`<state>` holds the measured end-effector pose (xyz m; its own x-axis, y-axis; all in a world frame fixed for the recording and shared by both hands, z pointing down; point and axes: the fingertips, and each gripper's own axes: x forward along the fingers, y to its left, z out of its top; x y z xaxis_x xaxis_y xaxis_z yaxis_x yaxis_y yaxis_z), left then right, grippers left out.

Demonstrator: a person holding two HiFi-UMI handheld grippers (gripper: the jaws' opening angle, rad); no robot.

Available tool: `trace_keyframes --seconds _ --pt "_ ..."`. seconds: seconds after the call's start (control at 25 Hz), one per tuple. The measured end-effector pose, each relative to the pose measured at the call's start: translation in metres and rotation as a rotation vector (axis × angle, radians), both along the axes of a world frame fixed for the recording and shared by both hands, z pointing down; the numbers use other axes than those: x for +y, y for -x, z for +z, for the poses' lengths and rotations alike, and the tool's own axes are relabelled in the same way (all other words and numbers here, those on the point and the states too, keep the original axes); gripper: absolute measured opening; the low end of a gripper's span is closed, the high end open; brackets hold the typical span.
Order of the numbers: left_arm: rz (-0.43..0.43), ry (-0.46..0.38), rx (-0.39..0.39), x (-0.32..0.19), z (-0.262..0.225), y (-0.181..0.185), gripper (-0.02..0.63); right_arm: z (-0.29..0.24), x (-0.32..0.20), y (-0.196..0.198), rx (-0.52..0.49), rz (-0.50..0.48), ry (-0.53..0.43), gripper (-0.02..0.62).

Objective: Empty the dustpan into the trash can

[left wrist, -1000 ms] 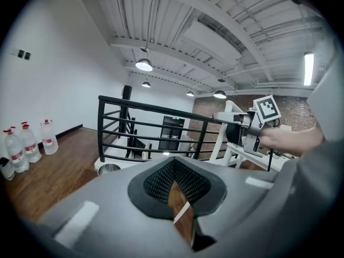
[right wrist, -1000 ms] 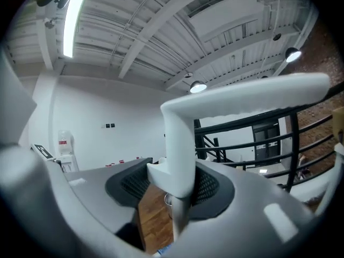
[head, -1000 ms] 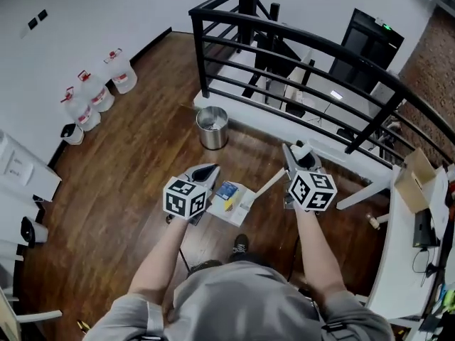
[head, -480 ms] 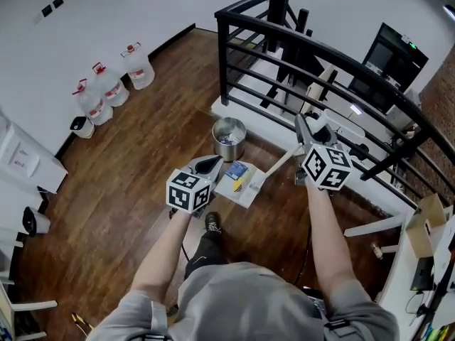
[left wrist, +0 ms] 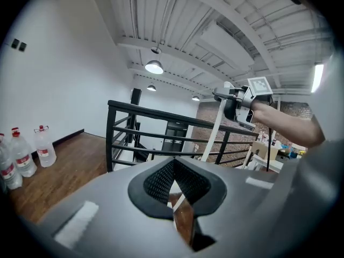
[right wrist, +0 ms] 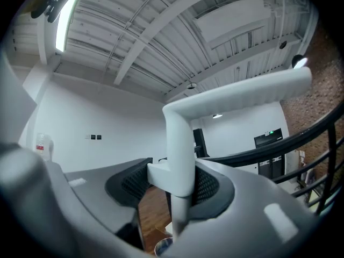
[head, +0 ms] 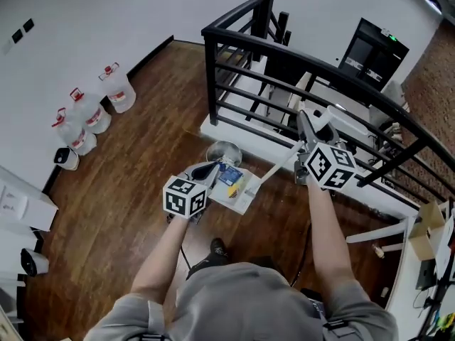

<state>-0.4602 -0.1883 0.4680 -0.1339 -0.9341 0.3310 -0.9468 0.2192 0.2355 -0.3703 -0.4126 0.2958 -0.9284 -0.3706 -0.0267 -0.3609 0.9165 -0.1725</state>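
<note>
The white dustpan (head: 236, 190), carrying a blue packet and yellow scraps, hangs just over the near rim of the silver trash can (head: 222, 150) and hides part of it. My right gripper (head: 304, 132) is shut on the dustpan's long white handle (head: 276, 169). In the right gripper view the handle (right wrist: 178, 155) stands upright between the jaws (right wrist: 172, 183), and the can (right wrist: 161, 247) shows below. My left gripper (head: 204, 170) is at the pan's left edge. In the left gripper view its jaws (left wrist: 173, 168) are closed on a thin white edge.
A black metal railing (head: 284, 55) runs right behind the can, with white desks and a dark monitor (head: 371, 52) beyond it. Three water bottles (head: 89, 111) stand by the left wall. My shoe (head: 217, 248) is on the wood floor below the pan.
Both grippers have carried the dustpan forward across the floor. The trash can, earlier well ahead of the pan, now sits right under its front edge. The right gripper has risen.
</note>
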Motion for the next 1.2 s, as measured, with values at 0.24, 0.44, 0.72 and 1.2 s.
trace_keyframes --seconds 0.24,0.44,0.72,1.2 --pt "0.015 0.000 0.031 -0.016 0.011 0.044 0.005 0.008 -0.023 0.044 0.011 0.056 0.010 0.187" --pt "-0.012 0.017 0.059 -0.029 0.026 0.081 0.005 0.015 -0.046 0.085 0.013 0.064 0.008 0.187" --pt "-0.035 0.021 0.021 -0.075 0.017 0.129 0.005 0.017 -0.075 0.159 0.045 -0.011 -0.029 0.188" --pt "-0.108 0.028 0.014 -0.115 0.011 0.187 0.005 0.030 -0.107 0.237 0.128 -0.121 -0.042 0.189"
